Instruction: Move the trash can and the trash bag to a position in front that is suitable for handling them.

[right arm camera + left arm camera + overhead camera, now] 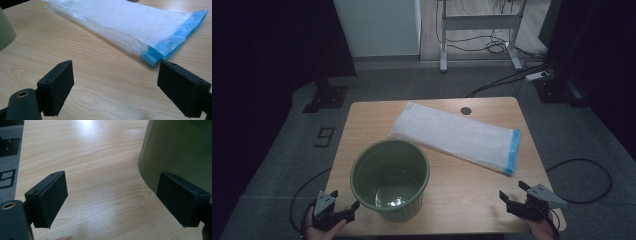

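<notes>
A green bin stands upright on the wooden table, near its front left. Behind it lies a folded white plastic bag with a blue end band, set diagonally. My left gripper rests open at the front left corner, just left of the bin; the bin's wall rises beside its right jaw. My right gripper is open at the front right edge, with nothing between its jaws. The bag lies ahead of it, the blue band nearest.
The table has a small round dark grommet near its far edge. Grey carpet surrounds it, with cables, a desk frame and a white cabinet beyond. Bare wood lies between bin and right gripper.
</notes>
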`<move>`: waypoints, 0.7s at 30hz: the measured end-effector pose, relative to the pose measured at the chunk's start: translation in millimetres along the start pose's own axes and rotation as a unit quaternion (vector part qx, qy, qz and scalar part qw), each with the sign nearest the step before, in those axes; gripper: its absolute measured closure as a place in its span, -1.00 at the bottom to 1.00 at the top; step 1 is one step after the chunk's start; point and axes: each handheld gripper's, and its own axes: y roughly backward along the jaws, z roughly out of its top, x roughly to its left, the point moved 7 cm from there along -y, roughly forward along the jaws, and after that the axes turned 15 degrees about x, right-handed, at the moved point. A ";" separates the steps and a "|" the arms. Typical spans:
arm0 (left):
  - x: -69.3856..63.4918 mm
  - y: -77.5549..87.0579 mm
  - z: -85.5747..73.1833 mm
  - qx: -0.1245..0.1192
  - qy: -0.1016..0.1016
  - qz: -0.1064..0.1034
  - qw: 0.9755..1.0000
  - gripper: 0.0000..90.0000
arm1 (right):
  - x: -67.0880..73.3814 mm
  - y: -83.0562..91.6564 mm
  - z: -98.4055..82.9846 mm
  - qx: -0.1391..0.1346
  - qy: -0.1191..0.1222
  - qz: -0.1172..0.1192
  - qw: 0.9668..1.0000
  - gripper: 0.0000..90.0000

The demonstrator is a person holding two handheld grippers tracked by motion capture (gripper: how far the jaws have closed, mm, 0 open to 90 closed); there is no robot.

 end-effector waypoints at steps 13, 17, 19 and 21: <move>-11.2 25.2 -7.4 -0.021 -0.070 -0.046 0.996 -0.89 | -3.5 2.0 -1.1 -0.003 0.008 0.021 1.000 -0.69; -32.4 31.6 -3.7 -0.027 -0.119 -0.089 0.989 -0.94 | 0.7 -0.5 2.8 -0.010 0.000 0.048 0.999 -0.69; -41.6 34.0 0.6 -0.034 -0.134 -0.111 0.984 -0.94 | 2.8 -2.6 2.5 -0.007 0.004 0.053 0.999 -0.69; -48.6 35.4 4.5 -0.039 -0.144 -0.126 0.981 -0.94 | 3.6 -3.2 1.8 -0.005 0.006 0.054 0.998 -0.69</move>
